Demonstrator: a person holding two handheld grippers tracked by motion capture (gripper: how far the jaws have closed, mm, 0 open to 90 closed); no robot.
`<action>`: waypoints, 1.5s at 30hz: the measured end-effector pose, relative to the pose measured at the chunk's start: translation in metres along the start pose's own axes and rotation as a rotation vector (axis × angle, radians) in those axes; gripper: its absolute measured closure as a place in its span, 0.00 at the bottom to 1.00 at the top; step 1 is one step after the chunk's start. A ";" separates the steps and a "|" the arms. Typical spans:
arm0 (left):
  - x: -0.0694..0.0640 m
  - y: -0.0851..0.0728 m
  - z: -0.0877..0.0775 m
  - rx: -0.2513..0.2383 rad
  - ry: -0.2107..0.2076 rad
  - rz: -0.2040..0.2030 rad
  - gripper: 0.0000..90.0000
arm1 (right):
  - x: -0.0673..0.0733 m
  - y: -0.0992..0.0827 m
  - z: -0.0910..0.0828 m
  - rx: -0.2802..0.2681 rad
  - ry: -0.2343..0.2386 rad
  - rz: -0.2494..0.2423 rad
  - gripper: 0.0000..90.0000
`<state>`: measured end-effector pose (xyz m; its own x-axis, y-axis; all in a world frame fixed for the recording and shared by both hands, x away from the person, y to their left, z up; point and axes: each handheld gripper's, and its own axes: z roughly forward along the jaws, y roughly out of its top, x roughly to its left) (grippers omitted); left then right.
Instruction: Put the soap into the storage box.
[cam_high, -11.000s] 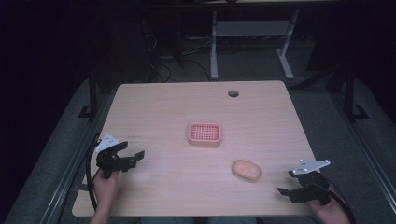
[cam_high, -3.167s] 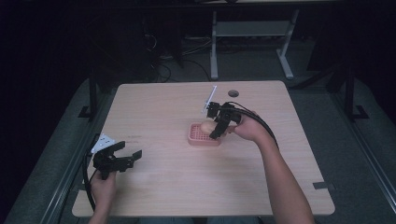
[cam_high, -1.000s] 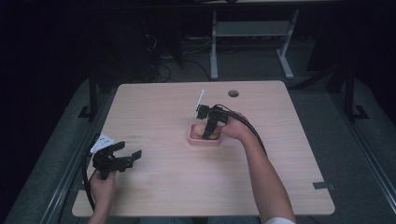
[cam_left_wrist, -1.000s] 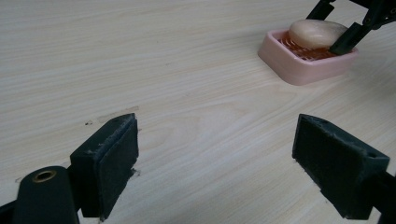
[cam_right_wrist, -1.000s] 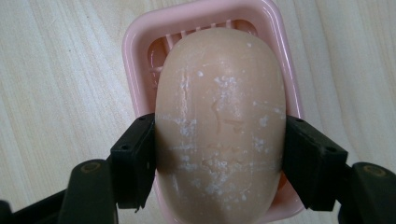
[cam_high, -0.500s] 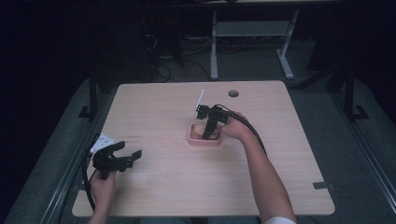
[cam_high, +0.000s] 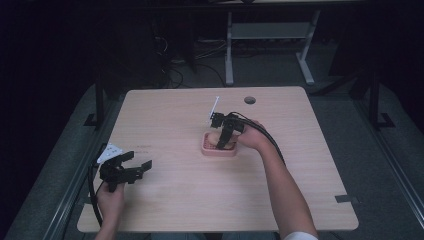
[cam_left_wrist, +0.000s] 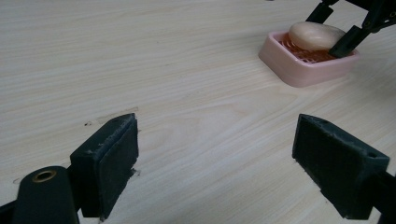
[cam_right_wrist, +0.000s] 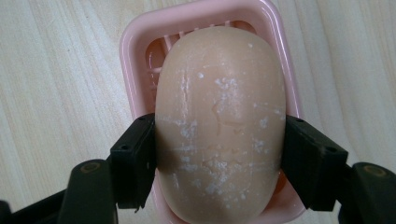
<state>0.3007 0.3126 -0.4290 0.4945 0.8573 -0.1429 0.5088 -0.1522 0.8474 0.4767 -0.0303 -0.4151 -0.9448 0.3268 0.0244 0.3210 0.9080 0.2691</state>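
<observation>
A peach bar of soap (cam_right_wrist: 219, 121) lies in the pink soap dish (cam_right_wrist: 133, 42) at the middle of the table. My right gripper (cam_right_wrist: 218, 142) reaches down over the dish, its black jaws pressed against both sides of the soap. From above, the soap (cam_high: 215, 138) and dish (cam_high: 212, 151) sit under the right gripper (cam_high: 223, 142). My left gripper (cam_high: 137, 167) hovers near the table's front left, open with nothing between its jaws. The left gripper view looks past those open jaws (cam_left_wrist: 219, 154) toward the dish (cam_left_wrist: 299, 70) and soap (cam_left_wrist: 314, 36) far off.
A round cable hole (cam_high: 250, 100) sits near the table's far edge. The right forearm (cam_high: 280, 185) crosses the table's front right. A dark tape patch (cam_high: 346, 198) marks the right front edge. Beyond the table stands a white desk frame (cam_high: 270, 30).
The soap, first lying at the front right of the table, has been carried by the right gripper into the dish. Over the last second nothing visibly moves; the left gripper stays put.
</observation>
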 end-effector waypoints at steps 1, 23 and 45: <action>0.000 0.000 0.000 -0.001 -0.001 0.001 0.16 | 0.000 0.000 0.000 0.001 0.000 0.001 0.35; -0.001 0.000 -0.002 -0.001 -0.002 0.010 0.16 | 0.003 -0.006 -0.015 -0.069 0.020 0.040 0.30; -0.001 0.000 -0.002 0.000 -0.005 0.011 0.16 | 0.003 -0.019 -0.024 -0.110 0.009 0.060 0.29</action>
<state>0.2986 0.3133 -0.4279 0.5036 0.8531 -0.1365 0.5033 -0.1613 0.8489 0.4659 -0.0524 -0.3972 -0.9249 0.3767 0.0522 0.3682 0.8526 0.3707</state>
